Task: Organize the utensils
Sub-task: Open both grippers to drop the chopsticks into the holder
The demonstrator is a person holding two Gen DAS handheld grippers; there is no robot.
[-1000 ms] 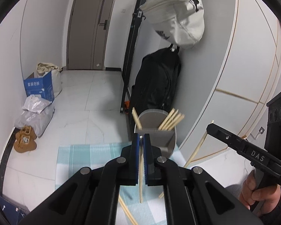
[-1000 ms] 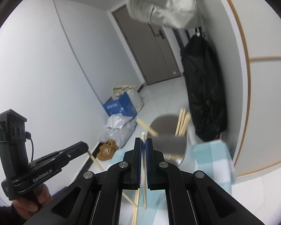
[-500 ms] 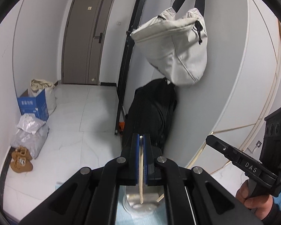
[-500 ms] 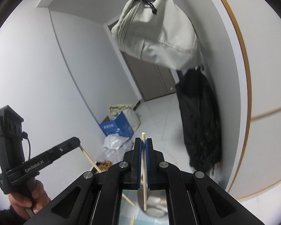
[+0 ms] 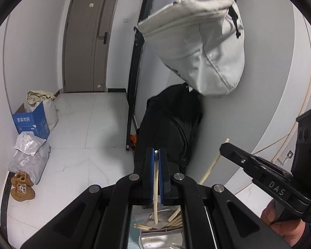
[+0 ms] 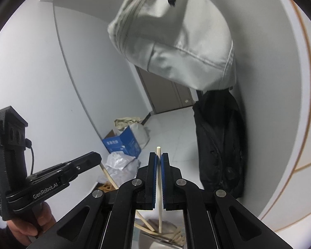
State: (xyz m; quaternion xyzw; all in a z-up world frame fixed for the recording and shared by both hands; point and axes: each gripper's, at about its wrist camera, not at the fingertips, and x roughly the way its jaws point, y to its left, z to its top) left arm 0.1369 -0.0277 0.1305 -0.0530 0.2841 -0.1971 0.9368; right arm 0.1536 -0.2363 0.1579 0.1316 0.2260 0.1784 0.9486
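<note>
My left gripper point(image 5: 156, 155) is shut on a pale wooden chopstick point(image 5: 155, 197) that hangs down over a metal utensil holder point(image 5: 155, 236). Several chopsticks point(image 5: 174, 220) stand in that holder. My right gripper point(image 6: 159, 157) is shut on another chopstick point(image 6: 159, 203), whose lower end points into the same holder point(image 6: 155, 234) below. In the left wrist view the right gripper point(image 5: 224, 147) appears at the right with its chopstick point(image 5: 212, 164) slanting down. In the right wrist view the left gripper point(image 6: 97, 157) appears at the left, a hand point(image 6: 29, 226) around its handle.
A grey-white bag point(image 5: 201, 47) hangs from the curved wall above a black backpack point(image 5: 170, 124). A black stand point(image 5: 134, 78) rises beside them. On the white tiled floor lie a blue box point(image 5: 31, 122), plastic bags point(image 5: 29, 153) and brown shoes point(image 5: 20, 188). A grey door point(image 5: 87, 39) is at the far end.
Both grippers have risen and moved forward with their chopsticks. The utensil holder has dropped from mid-frame to the bottom edge, and the teal cloth has nearly left the views.
</note>
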